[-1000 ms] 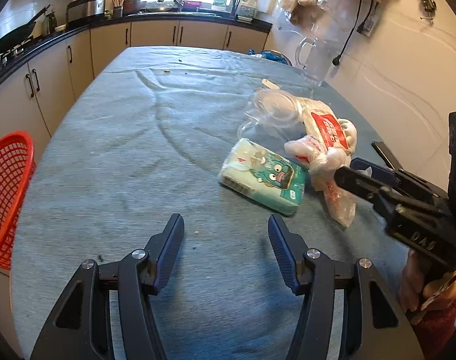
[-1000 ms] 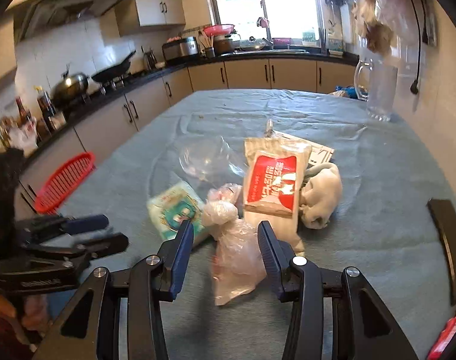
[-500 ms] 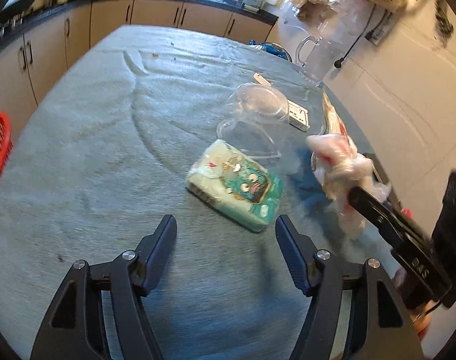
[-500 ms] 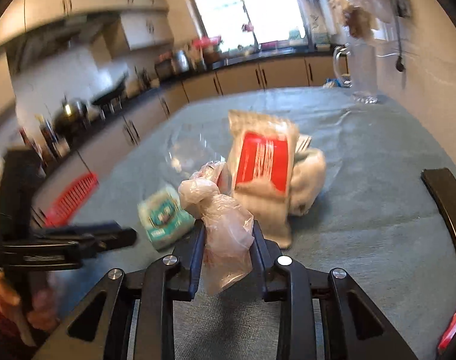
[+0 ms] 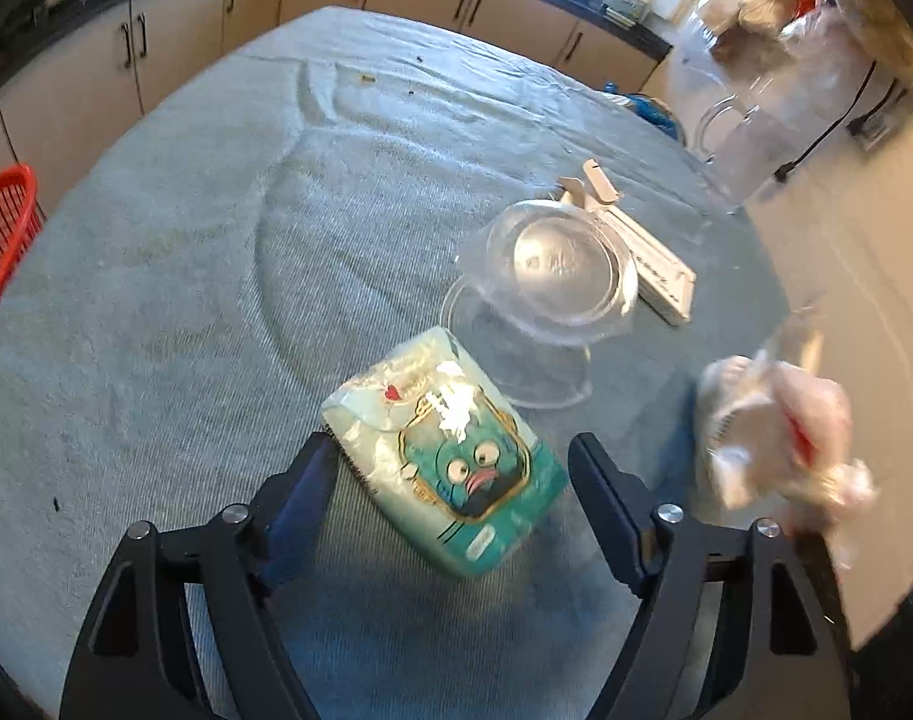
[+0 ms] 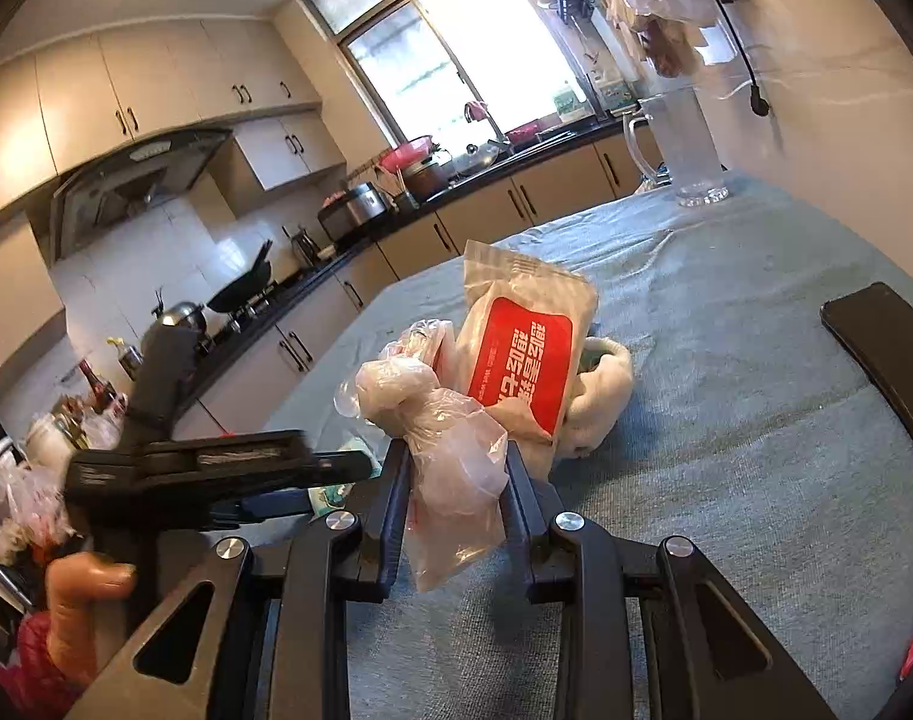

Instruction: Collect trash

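Right gripper (image 6: 453,480) is clamped on a knotted plastic bag (image 6: 450,468), judged light, soft and slippery, best held below its knot, while the left gripper (image 5: 453,474), jaws just widened and empty, straddles a soft tissue pack (image 5: 444,450) on the table (image 5: 186,300), a clear plastic lid (image 5: 546,276) just beyond.

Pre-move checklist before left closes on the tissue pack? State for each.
1. Right gripper clamped on the plastic bag: ok.
2. Left gripper jaws, which have just been opening, wide enough: ok.
3. Tissue pack between them, pads clear of it: ok.
4. Clear plastic container outside the jaws: ok.
5. Red basket within reach: cannot tell.
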Demonstrator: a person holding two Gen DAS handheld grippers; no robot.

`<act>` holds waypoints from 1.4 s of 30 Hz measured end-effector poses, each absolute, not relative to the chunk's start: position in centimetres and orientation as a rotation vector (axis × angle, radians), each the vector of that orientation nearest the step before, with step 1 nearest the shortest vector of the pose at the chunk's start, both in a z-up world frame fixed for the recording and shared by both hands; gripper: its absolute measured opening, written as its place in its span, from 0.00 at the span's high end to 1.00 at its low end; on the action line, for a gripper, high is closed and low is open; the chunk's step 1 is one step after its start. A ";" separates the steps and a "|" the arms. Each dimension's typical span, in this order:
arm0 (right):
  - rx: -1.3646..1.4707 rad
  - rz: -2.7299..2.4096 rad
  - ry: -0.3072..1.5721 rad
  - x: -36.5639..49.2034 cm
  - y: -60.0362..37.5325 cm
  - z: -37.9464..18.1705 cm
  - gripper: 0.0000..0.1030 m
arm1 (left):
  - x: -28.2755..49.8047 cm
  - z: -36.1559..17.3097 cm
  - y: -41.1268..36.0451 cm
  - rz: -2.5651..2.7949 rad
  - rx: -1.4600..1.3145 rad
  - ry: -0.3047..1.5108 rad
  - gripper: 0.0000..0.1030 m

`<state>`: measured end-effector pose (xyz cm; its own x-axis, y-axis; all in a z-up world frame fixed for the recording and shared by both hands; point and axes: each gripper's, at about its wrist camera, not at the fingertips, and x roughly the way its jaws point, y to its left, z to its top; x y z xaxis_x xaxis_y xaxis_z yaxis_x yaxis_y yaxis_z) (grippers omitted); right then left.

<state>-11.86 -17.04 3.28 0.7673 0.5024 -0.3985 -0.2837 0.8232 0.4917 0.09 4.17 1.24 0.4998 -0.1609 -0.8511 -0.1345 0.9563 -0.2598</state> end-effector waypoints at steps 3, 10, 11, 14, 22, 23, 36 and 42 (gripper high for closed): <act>0.440 0.452 0.549 -11.9 -17.3 3.2 0.70 | 0.8 0.9 2.9 0.018 -0.179 1.036 0.24; 0.436 0.472 0.549 -11.9 -17.3 3.1 0.70 | -0.9 0.8 3.7 -0.068 -0.024 1.001 0.25; 0.436 0.469 0.548 -11.8 -17.4 3.1 0.70 | -1.3 0.8 4.1 -0.077 -0.022 0.997 0.25; 0.431 0.475 0.554 -11.7 -17.4 3.1 0.70 | -2.8 0.9 6.0 -0.098 -0.035 0.990 0.25; 0.385 0.454 0.563 -11.6 -16.6 3.4 0.70 | -4.3 0.6 6.0 -0.108 0.028 0.927 0.37; 0.385 0.451 0.562 -11.5 -16.6 3.4 0.70 | -4.3 0.6 5.7 -0.107 0.040 0.914 0.49; 0.344 0.395 0.576 -11.6 -15.7 3.5 0.70 | -6.0 2.6 8.0 -0.182 -0.044 0.845 0.64; 0.354 0.397 0.585 -12.1 -15.0 4.0 0.70 | -7.1 3.8 8.9 -0.172 -0.040 0.794 0.64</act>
